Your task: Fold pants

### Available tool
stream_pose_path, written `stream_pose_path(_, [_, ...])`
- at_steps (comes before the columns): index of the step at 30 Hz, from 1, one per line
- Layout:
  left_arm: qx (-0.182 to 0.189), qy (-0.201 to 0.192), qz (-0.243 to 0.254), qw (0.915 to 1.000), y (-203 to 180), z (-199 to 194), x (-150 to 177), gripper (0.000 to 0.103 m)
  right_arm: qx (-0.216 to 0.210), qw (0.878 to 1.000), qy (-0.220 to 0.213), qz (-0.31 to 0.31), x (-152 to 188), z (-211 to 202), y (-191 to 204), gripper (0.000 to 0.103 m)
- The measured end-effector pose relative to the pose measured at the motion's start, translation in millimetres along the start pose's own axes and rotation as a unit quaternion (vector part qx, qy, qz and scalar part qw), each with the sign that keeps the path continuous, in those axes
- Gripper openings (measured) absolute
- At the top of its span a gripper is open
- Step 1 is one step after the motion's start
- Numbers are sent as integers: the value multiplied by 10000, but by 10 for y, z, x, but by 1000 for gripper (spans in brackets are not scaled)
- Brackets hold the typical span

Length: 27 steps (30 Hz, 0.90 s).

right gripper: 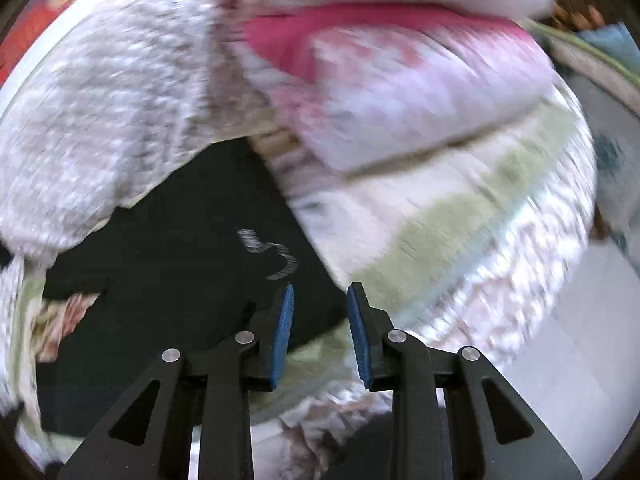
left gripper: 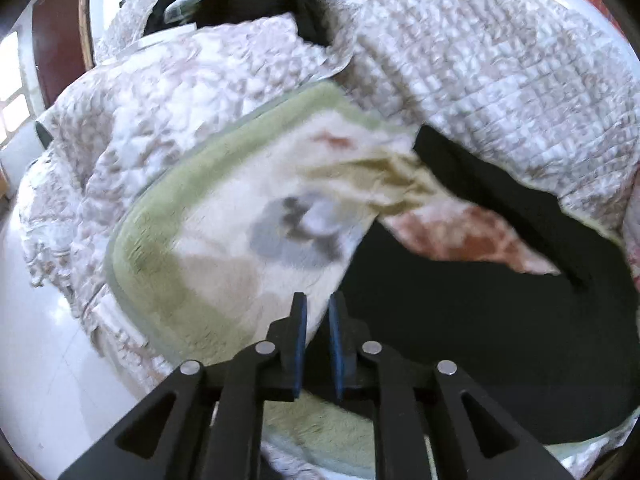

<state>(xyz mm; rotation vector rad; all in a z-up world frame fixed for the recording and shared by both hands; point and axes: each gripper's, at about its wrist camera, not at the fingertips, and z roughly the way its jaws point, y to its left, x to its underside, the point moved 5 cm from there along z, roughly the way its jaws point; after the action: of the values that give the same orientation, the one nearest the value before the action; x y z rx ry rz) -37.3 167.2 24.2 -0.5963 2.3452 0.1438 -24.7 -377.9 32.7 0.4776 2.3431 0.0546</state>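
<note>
- Black pants [left gripper: 480,352] spread on a green-edged blanket [left gripper: 224,216], on a bed under a quilt [left gripper: 480,80].
- In the right wrist view, same pants [right gripper: 160,280] low and left, a small pale logo [right gripper: 272,254] showing on the cloth.
- Left gripper [left gripper: 318,308] above the pants' edge where black meets blanket, jaws a narrow slit apart, nothing pinched.
- Right gripper [right gripper: 320,300] above the pants' near edge, jaws parted wider, blue pads [right gripper: 286,320] bare, no cloth between.
- Part of the pants tucked under the quilt's edge at far right in the left view.
- Pink and white pillow [right gripper: 400,92] beyond, lying on the blanket.
- More dark clothing [left gripper: 240,0] heaped at the far end of the bed.
- White floor [left gripper: 48,360] beside the bed.
- Both views smeared with blur.
</note>
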Motion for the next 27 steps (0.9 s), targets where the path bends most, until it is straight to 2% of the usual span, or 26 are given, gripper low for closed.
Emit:
stream_pose_path(1, [161, -11, 32, 9999, -56, -11, -25, 18, -85, 9998, -2, -191, 8, 17, 90, 28])
stream_pose_path(3, [514, -57, 221, 9984, -260, -20, -47, 29, -312, 9979, 22, -564, 56, 81, 279, 28])
stream_pose_path(5, [985, 4, 429, 9942, -499, 26, -18, 37, -309, 9965, 297, -716, 145, 247, 348, 28])
stream_pose_path(7, [1382, 247, 576, 9884, -696, 176, 89, 38, -193, 9960, 647, -590, 230, 439, 259, 28])
stream_pose_path(9, [1396, 591, 736, 9857, -791, 396, 226, 38, -283, 9965, 678, -387, 235, 462, 193, 26])
stream_pose_path(11, [1108, 897, 795, 9866, -759, 603, 325, 36, -308, 9971, 574, -401, 192, 387, 216, 26])
stream_pose_path(12, [1179, 811, 749, 9869, -717, 605, 314, 37, -309, 9973, 496, -437, 171, 352, 234, 26])
stream_pose_path(17, [954, 609, 627, 9916, -575, 606, 114, 37, -392, 9967, 181, -691, -9, 283, 383, 28])
stream_pose_path(22, [1059, 450, 838, 9898, -732, 693, -48, 37, -408, 9941, 316, -957, -97, 556, 527, 28])
stream_pose_path(26, [680, 485, 775, 9935, -656, 921, -122, 37, -106, 9948, 385, -932, -133, 747, 404, 30])
stream_pose_path(27, [715, 523, 735, 9934, -625, 967, -114, 36, -94, 9950, 374, -918, -147, 742, 383, 32])
